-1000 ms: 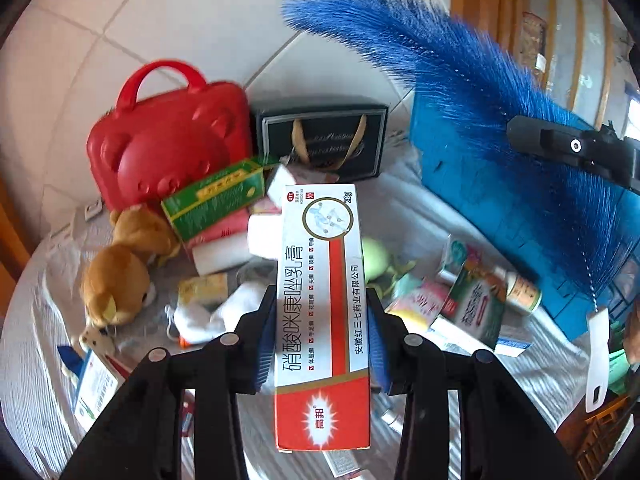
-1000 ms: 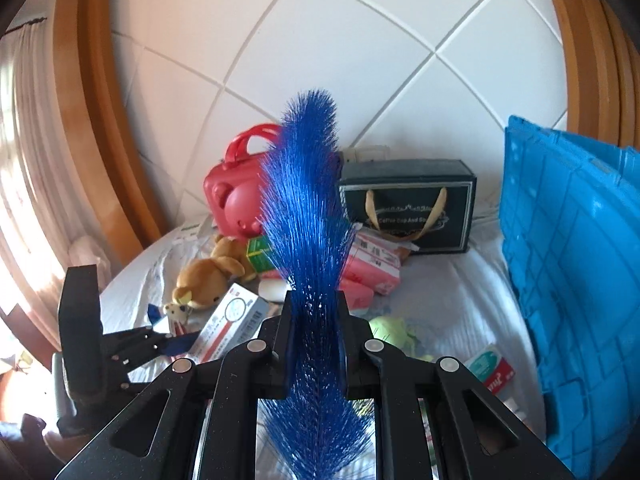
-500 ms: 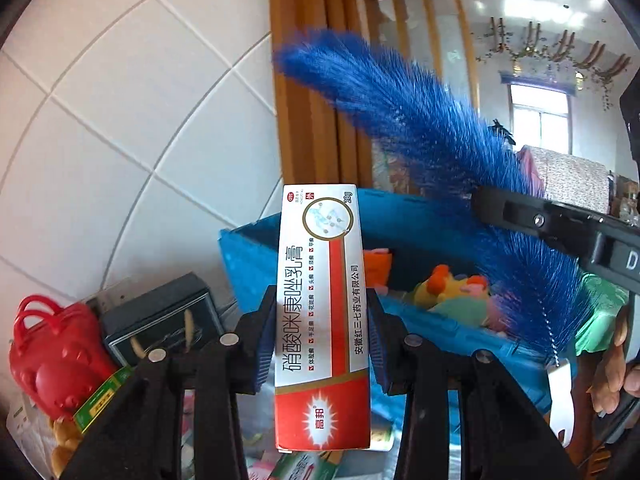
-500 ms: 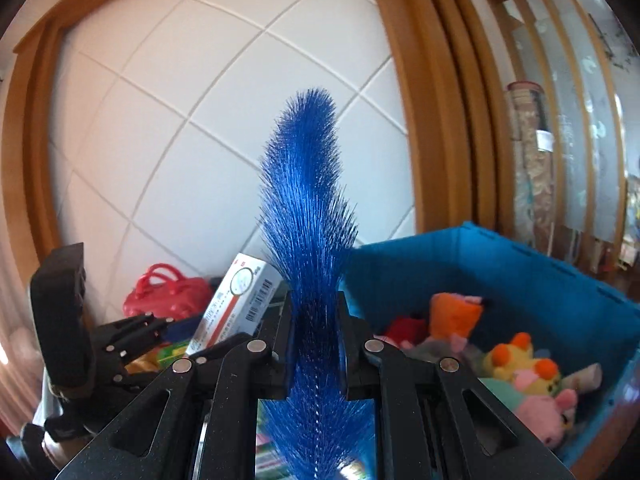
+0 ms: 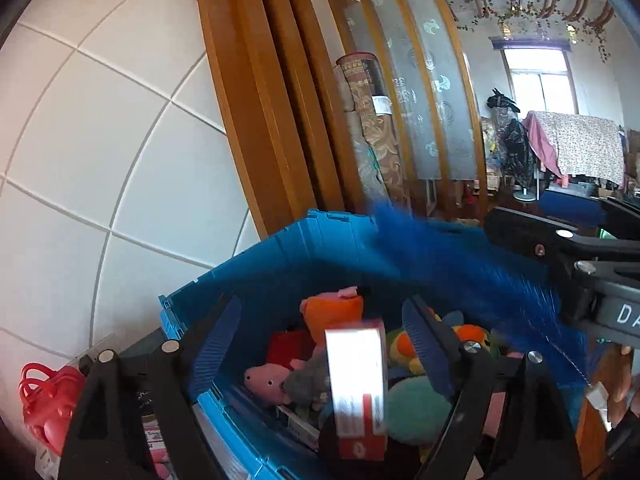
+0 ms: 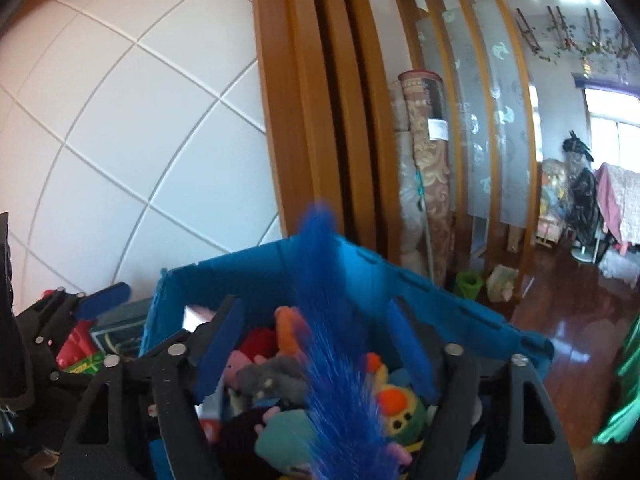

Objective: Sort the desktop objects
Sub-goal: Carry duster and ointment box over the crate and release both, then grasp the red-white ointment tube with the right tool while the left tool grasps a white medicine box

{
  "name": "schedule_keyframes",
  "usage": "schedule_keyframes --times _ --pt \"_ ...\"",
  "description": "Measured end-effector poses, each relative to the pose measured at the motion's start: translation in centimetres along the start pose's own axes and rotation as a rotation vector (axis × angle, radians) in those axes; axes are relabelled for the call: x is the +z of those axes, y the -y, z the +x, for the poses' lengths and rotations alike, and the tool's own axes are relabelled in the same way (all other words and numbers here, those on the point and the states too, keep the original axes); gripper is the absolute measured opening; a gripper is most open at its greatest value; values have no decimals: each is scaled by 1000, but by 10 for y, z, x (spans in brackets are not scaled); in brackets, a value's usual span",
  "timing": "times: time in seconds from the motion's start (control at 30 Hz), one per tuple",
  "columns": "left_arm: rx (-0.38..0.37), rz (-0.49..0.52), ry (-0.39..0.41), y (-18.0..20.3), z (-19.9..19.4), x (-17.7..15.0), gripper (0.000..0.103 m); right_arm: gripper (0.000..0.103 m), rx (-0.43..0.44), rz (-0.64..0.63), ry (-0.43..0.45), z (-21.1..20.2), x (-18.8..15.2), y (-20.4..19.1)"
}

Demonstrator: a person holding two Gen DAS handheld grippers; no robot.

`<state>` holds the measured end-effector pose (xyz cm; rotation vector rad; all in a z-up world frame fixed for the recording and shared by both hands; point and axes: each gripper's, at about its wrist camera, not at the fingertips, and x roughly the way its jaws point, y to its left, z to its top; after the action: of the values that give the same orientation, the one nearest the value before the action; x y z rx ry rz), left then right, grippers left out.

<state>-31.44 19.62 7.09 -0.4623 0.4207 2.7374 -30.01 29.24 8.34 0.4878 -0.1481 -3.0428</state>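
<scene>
Both hands have swung away from the cluttered table and now hang over the open blue bin (image 5: pixel 280 248), and both sets of fingers have just been opening, letting go of what they carried.

On the left, the left gripper (image 5: pixel 322 352) has spread its fingers wide. The red-and-white medicine box (image 5: pixel 358 388) that they clamped a moment ago is now loose between them, blurred and tipped end-on, touching neither pad as far as I can tell, and it looks to be dropping toward the soft toys (image 5: pixel 276 378) inside the bin. The gripper points forward and somewhat downward over the bin's near edge, with the red bear-shaped case (image 5: pixel 44 404) low at the far left.

Further right, the right gripper (image 6: pixel 314 356) is also spread wide. The blue bristle brush (image 6: pixel 336 380), pinched tight half a second back, now runs up the gap between the fingers with clear space on either side; its bristles are smeared with motion, so I judge it is sliding down into the bin among the stuffed animals (image 6: pixel 396 412). In the left wrist view the same brush slants across the bin's far corner, its white tag hanging at the right edge. This gripper too aims forward and a little down over the bin's rim (image 6: pixel 248 256).

For the sorting, this reads as two items delivered at once; both hands appear free to go back for more.
</scene>
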Motion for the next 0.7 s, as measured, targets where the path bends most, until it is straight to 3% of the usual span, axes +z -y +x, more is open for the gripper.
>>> schedule_keyframes --times 0.3,0.43,0.7 --pt "21 -25 -44 7 6 -7 84 79 93 0 46 -7 -3 22" --pt "33 -39 -67 8 7 -12 84 87 165 11 81 -17 3 25" --pt "73 -97 -40 -14 -30 -34 84 89 244 15 118 -43 10 19"
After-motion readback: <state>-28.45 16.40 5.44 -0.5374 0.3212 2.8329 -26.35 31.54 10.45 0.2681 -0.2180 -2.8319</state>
